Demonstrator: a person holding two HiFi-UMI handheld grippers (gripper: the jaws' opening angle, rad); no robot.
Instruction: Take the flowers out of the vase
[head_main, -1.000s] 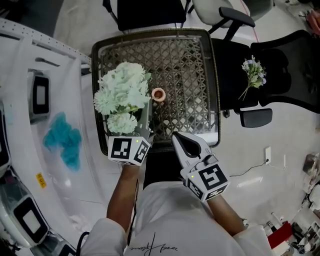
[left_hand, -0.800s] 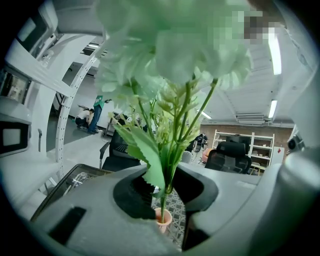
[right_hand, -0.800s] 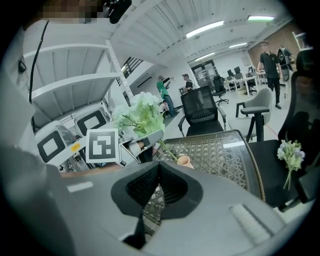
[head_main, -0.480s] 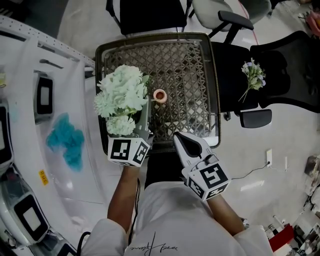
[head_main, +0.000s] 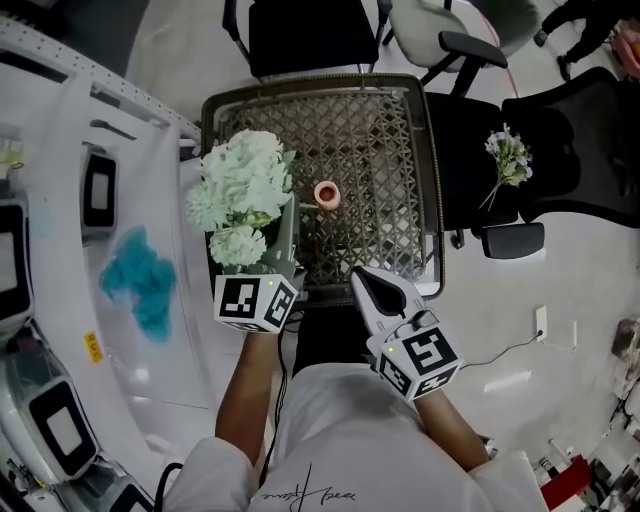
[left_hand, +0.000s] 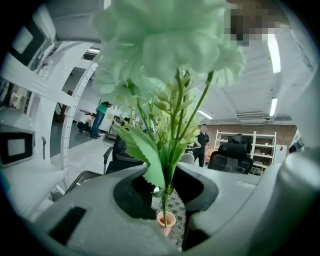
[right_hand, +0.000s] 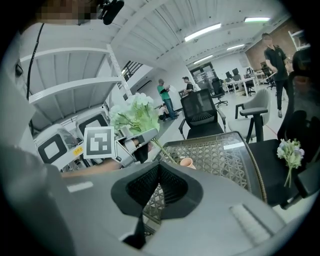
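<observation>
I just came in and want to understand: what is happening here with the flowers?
A person works with two handheld grippers. The left gripper is shut on the stems of a pale green bunch, held beside the small vase on the table. The right gripper is shut and empty. A second bunch lies on a chair.

The left claw (head_main: 287, 228) has risen a little with the flowers (head_main: 240, 185). In the head view the bunch now sits slightly farther from the vase (head_main: 327, 194) than before.
</observation>
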